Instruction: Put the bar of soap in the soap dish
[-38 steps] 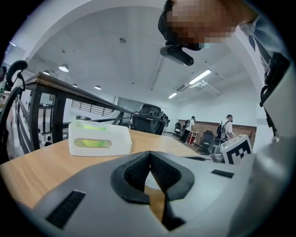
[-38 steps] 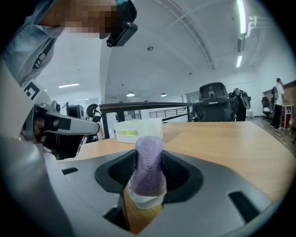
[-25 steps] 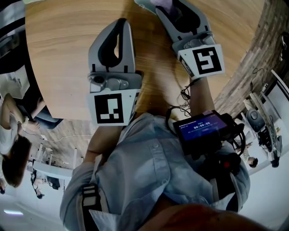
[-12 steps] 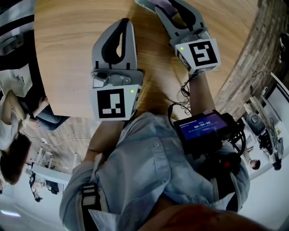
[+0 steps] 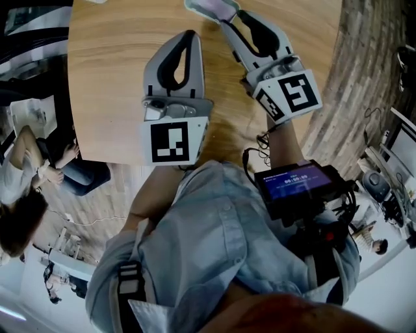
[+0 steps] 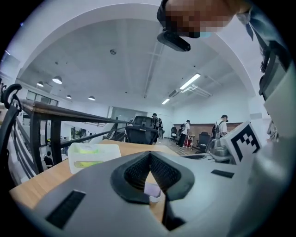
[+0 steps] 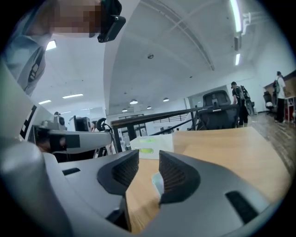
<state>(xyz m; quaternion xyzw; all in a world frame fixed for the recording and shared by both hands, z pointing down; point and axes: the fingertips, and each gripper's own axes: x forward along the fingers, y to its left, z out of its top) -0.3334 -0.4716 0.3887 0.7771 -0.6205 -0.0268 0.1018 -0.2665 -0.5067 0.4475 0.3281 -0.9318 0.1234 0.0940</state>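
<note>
Found the soap dish (image 5: 197, 8) at the far edge of the head view, resting on the wooden table (image 5: 110, 78). Saw the lilac bar of soap (image 6: 152, 190) apparently lying in that dish, top face showing above the white rim.

Logged the left gripper (image 6: 150, 156) as clenched: ribbed pads meeting at the tips, nothing gripped. Placed it on the near side of the dish and to its left, clear of it. Sighted dish and soap through the gap below those closed tips.

Logged the right gripper (image 7: 149, 159) as released: jaws apart, just been closing, no object between the pads. Placed its tips just beside the dish on the near side; could not settle contact. Spotted the pale dish rim beside its right jaw in the right gripper view.

Noted a translucent white box (image 6: 92, 155) with yellow-green contents beyond the dish, well apart from it, on the same table. Marked several people (image 6: 223, 126) standing far beyond the dish.
</note>
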